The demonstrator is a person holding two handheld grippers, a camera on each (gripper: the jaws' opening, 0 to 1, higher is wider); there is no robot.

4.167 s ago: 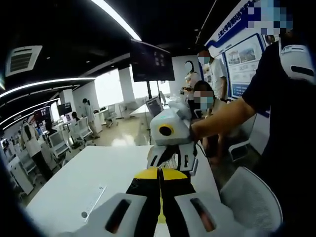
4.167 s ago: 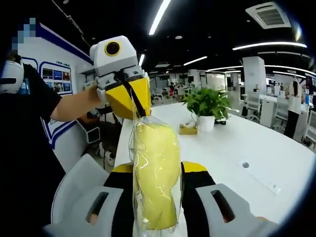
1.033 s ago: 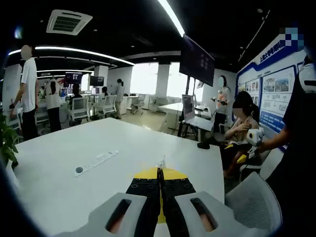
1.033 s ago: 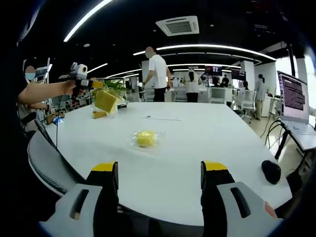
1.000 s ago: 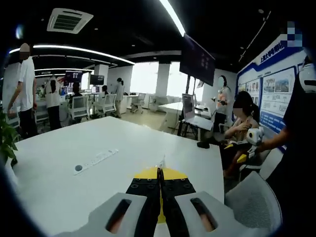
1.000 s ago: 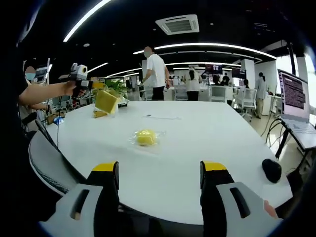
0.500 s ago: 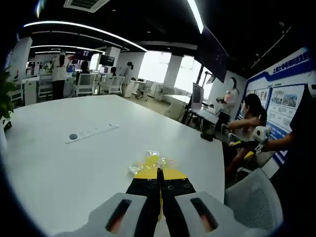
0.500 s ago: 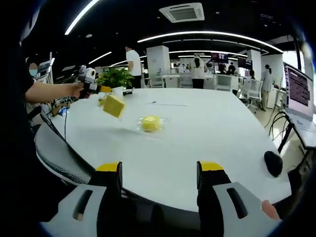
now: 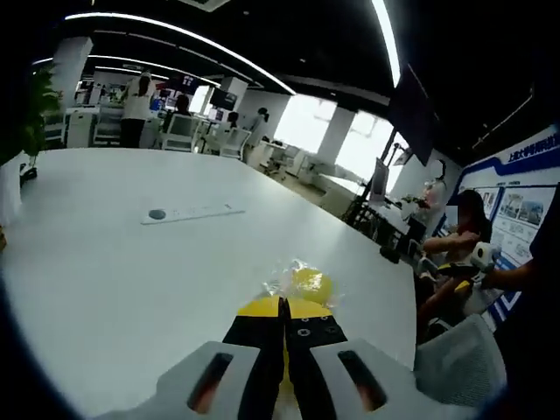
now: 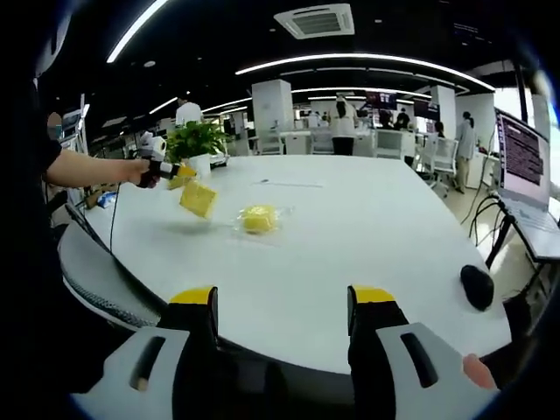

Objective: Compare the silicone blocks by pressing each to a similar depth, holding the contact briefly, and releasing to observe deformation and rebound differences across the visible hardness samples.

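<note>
A rounded yellow silicone block (image 10: 257,218) in a clear bag lies on the white table (image 10: 367,236); in the left gripper view the same block (image 9: 308,283) sits just beyond my shut jaws. My left gripper (image 9: 283,302) is shut. From the right gripper view, that left gripper (image 10: 178,172) is held in a hand at the left. A flat square yellow block (image 10: 197,199) in a clear bag hangs from it, tilted, just left of the rounded block. My right gripper (image 10: 282,306) stands wide open near the table's edge, holding nothing.
A potted plant (image 10: 194,140) stands behind the left gripper. A black mouse (image 10: 478,287) lies at the table's right edge. A power strip (image 9: 188,213) is set in the tabletop. A chair (image 10: 96,280) stands at the left. People stand in the background.
My left gripper, still shut, has come down toward the table with the square block, nearer the rounded block. The right gripper has stayed open and hardly moved.
</note>
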